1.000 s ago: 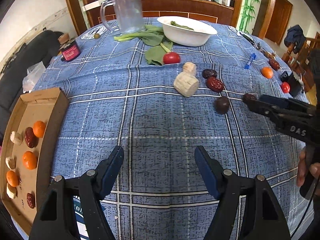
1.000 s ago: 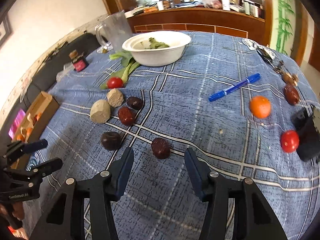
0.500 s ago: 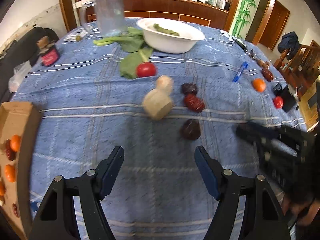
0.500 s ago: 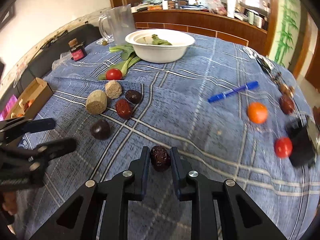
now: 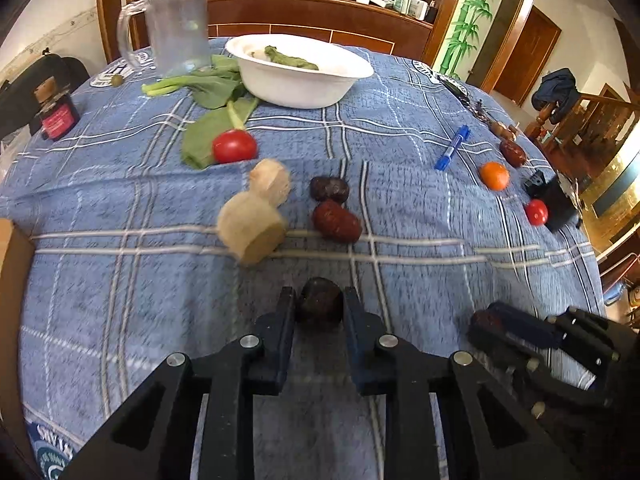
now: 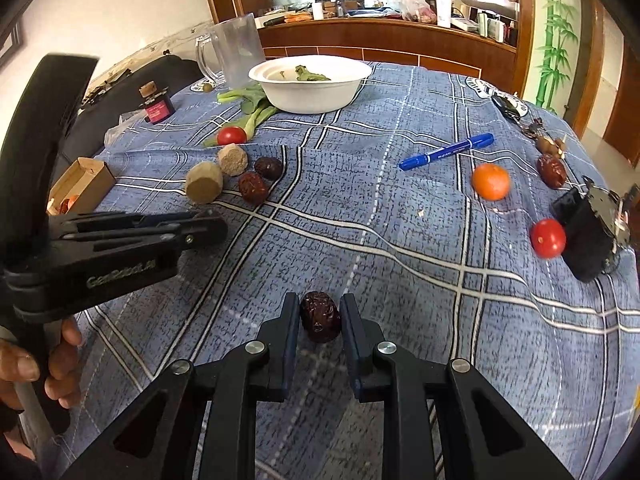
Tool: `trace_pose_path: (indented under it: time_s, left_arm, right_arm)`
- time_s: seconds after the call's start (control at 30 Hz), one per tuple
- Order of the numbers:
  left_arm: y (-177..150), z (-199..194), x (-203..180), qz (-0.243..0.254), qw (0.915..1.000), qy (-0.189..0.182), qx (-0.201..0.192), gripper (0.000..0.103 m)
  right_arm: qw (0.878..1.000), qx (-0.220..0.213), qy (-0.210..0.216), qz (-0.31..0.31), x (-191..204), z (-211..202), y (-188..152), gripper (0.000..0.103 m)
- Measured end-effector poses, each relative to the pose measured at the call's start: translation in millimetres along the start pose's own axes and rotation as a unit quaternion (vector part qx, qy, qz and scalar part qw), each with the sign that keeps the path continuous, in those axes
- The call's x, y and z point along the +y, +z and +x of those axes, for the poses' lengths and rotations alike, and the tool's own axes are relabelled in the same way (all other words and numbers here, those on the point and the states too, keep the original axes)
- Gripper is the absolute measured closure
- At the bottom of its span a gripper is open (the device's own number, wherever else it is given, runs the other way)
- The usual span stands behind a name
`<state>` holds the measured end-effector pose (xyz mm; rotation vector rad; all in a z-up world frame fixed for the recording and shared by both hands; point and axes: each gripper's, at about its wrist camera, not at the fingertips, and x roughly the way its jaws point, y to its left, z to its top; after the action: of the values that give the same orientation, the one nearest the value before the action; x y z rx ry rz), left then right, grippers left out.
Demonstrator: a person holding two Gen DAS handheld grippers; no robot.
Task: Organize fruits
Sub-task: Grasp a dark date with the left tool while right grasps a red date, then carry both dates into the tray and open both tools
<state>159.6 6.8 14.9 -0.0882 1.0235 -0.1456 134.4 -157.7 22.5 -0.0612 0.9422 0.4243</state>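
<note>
Left tongs (image 5: 320, 306): clamped on a dark date (image 5: 321, 300) low over the counter (image 5: 420, 208).
Right tongs (image 6: 320, 314): clamped on a wrinkled date (image 6: 320, 315).
Risk: a round date may squirt out if lifted sharply toward the box (image 6: 82, 184).

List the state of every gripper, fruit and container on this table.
left gripper: shut on dark date
right gripper: shut on wrinkled date
white bowl: upright, holding greens
clear pitcher: upright, looks empty
cardboard box: open, fruit inside
orange: loose on the cloth
blue marker: capped, lying flat
</note>
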Motion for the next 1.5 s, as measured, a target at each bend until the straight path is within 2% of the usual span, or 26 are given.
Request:
trace_pose_path:
  time_s: [0.07, 0.3, 0.43, 0.7, 1.13, 1.3, 1.5]
  left_arm:
    - [-10, -11, 6, -0.008, 0.9999, -0.012, 0.001, 0.081]
    - [-50, -56, 24, -0.011, 0.9998, -0.014, -0.007, 0.081]
    - [-70, -79, 41, -0.026, 0.9993, -0.024, -0.011, 0.081]
    - [-99, -119, 85, -0.055, 0.9981, -0.012, -0.027, 0.081]
    - [-125, -179, 183, -0.116, 0.9896, 0.044, -0.072, 0.08]
    - [-142, -199, 232, -0.154, 0.9815, 0.08, -0.082, 0.08]
    - [-164, -210, 282, -0.195, 0.9707, 0.118, -0.076, 0.08]
  right_arm:
    - [1.0, -0.007, -0.003, 0.004, 3, -8, -3, 0.081]
    - [0.999, -0.027, -0.017, 0.001, 20, -33, -14, 0.081]
    - [0.999, -0.024, -0.023, -0.004, 37, -41, -24, 0.081]
    - [1.0, -0.005, -0.008, -0.009, 79, -34, -34, 0.081]
    - [0.994, -0.013, 0.054, -0.091, 202, -16, 5, 0.08]
    - [0.987, -0.017, 0.084, -0.139, 260, -6, 23, 0.08]
    - [0.974, -0.011, 0.125, -0.187, 328, 12, 33, 0.08]
